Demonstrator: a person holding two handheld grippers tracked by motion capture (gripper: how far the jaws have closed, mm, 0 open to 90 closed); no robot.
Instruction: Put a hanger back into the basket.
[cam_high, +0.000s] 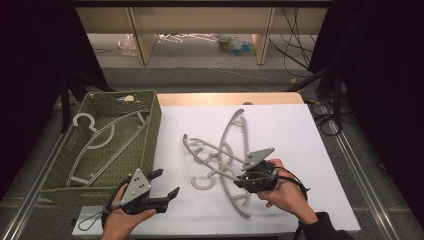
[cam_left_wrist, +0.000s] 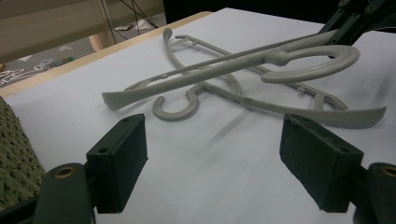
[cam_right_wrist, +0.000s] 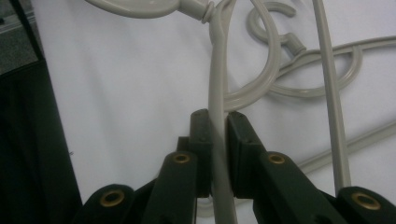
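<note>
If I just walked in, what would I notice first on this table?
Probably the tangle of grey hangers in the middle of the white table. The right hand-held gripper is shut on the arm of one hanger, which is tilted up above the others. To the left stands a green woven basket with more hangers inside, and the left hand-held gripper waits open beside it.
</note>
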